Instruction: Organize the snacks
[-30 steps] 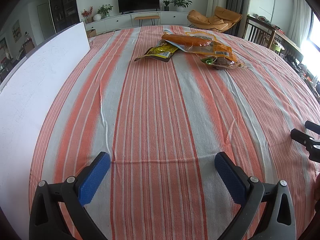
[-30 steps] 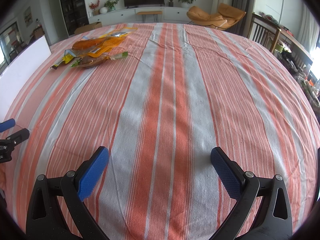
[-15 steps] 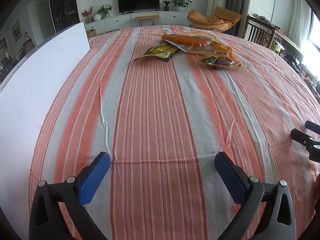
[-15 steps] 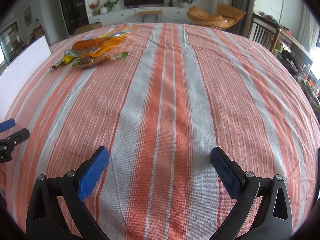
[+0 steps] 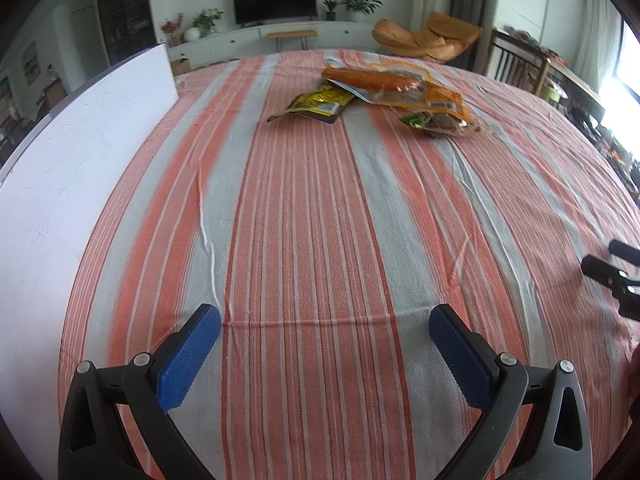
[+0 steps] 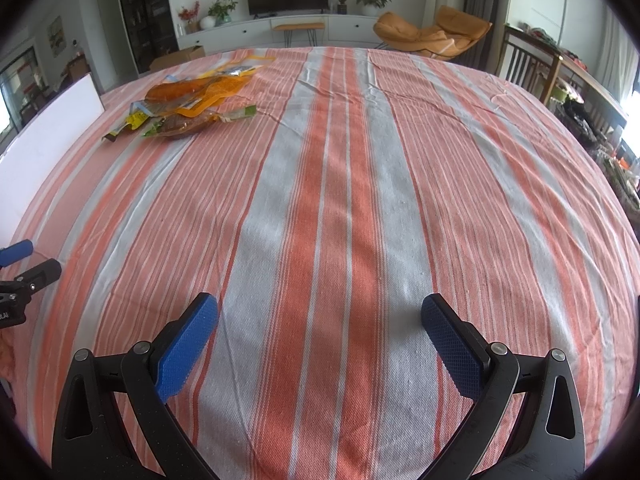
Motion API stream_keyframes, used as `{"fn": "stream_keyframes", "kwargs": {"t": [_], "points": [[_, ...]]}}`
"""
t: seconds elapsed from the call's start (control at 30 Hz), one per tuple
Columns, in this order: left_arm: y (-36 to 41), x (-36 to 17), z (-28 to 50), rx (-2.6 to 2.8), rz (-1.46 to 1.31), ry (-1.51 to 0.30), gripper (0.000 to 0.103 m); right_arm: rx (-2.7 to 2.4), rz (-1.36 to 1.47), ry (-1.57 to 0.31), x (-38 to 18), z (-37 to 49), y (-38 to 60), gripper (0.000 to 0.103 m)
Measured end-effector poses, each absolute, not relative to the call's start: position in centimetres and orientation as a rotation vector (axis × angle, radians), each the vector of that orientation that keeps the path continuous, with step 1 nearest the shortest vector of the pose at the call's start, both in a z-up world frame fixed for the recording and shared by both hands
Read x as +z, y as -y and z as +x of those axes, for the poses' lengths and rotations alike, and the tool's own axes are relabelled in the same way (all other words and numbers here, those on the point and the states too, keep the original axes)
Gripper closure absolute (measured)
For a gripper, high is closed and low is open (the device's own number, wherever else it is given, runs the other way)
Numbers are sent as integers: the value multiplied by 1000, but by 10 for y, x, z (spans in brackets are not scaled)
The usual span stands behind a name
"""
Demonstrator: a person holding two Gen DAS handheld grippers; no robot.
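The left gripper [image 5: 325,322] has swung slightly, so the view has shifted; its blue-padded fingers [image 5: 188,354] remain spread and empty. The right gripper [image 6: 319,312] is likewise released, unmoved. The crinkly orange, yellow and green snack packets [image 5: 384,96] still lie heaped far ahead of both on the orange-striped cloth-covered bench [image 5: 320,220]. Likely the reach is just starting.

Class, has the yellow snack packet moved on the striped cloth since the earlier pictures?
No. The yellow snack packet lies at the same spot on the striped cloth, touching the orange bag as before.
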State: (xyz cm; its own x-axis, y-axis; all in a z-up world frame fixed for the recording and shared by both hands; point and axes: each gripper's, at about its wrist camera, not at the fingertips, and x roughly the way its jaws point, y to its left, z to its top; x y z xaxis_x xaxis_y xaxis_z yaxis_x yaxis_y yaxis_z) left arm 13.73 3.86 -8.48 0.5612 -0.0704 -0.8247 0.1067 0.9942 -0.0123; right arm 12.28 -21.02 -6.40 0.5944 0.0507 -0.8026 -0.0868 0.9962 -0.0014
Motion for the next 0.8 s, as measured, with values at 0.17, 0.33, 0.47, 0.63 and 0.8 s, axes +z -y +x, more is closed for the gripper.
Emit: {"fn": "stream_keyframes", "kwargs": {"t": [0.17, 0.33, 0.47, 0.63, 0.8], "points": [[-53, -68, 176, -145, 56, -1006, 0, 86, -30, -928, -63, 123, 211, 0], [-64, -35, 245, -158, 31, -966, 0, 85, -30, -928, -63, 123, 211, 0], [-56, -39, 306, -174, 38, -1022, 0, 86, -30, -928, -63, 122, 211, 0], [-35, -66, 351, -187, 96, -1085, 1, 85, -30, -928, -64, 122, 210, 0], [-25, -72, 337, -244, 128, -1027, 44, 85, -31, -928, -63, 122, 210, 0]]}}
